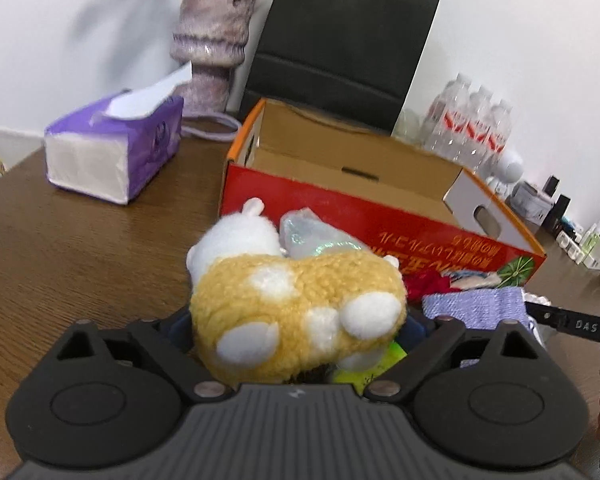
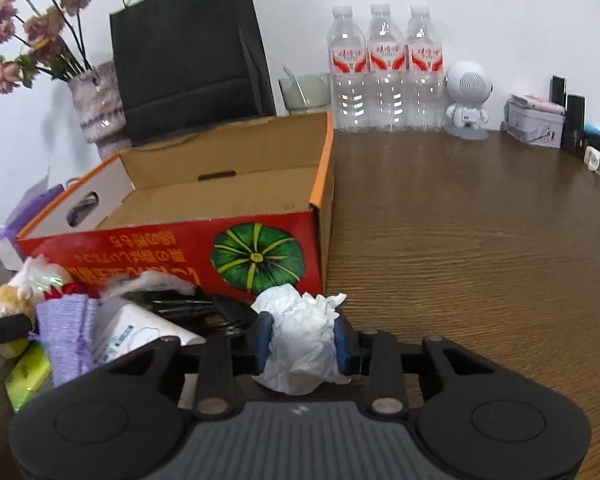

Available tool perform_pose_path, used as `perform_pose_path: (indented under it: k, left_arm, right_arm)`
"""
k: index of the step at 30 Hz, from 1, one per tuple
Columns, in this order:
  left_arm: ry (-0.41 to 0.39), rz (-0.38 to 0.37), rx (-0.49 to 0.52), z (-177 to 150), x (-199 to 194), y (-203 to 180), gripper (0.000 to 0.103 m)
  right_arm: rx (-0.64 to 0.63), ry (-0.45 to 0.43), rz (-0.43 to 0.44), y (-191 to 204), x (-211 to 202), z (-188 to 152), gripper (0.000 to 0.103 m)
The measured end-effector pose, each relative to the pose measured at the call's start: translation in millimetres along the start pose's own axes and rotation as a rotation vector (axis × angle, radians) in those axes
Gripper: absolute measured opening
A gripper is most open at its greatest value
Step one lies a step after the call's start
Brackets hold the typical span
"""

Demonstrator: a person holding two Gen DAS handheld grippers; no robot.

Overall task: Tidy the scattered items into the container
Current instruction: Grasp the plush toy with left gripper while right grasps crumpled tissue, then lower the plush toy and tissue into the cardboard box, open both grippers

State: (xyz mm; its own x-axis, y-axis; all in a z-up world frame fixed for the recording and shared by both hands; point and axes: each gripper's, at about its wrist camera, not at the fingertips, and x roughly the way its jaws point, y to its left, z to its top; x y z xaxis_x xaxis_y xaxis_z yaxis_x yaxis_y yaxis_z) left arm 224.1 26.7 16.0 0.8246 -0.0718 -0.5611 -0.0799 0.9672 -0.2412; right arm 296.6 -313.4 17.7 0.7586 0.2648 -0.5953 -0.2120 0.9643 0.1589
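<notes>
The red cardboard box on the far side sits empty, the pile near it untidied: the left gripper straddles the yellow plush toy, grip uncertain, while the right gripper clenches the crumpled tissue.

Bright, even indoor light — soft shadows, mild blur, heavy fisheye curving, dark corners.

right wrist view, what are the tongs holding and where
The right tongs are shut on the crumpled white tissue, pads pressing its two sides at mid-height.
</notes>
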Motion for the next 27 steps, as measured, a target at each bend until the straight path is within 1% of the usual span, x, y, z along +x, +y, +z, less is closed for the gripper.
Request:
perform_pose_path:
  k: [3, 6, 14, 20, 27]
  left_arm:
    - [-0.034, -0.001, 0.02, -1.0, -9.7, -4.5, 0.095]
    - [-0.054, 0.004, 0.045, -2.9, -17.1, -10.3, 0.095]
    - [-0.106, 0.002, 0.079, -2.2, -35.5, -16.9, 0.095]
    - [-0.149, -0.012, 0.098, 10.6, -46.2, -20.7, 0.095]
    - [-0.197, -0.033, 0.132, 27.0, -53.8, -33.7, 0.095]
  right_arm:
    - [0.004, -0.071, 0.001, 0.1, -17.2, 0.5, 0.028]
    - [-0.003, -0.108, -0.004, 2.9, -26.8, 0.4, 0.028]
    - [-0.042, -0.148, -0.007, 17.7, -36.6, 1.4, 0.028]
    - [-0.078, -0.196, 0.013, 36.7, -48.4, 6.4, 0.028]
    - [-0.109, -0.241, 0.039, 55.5, -58.1, 24.3, 0.028]
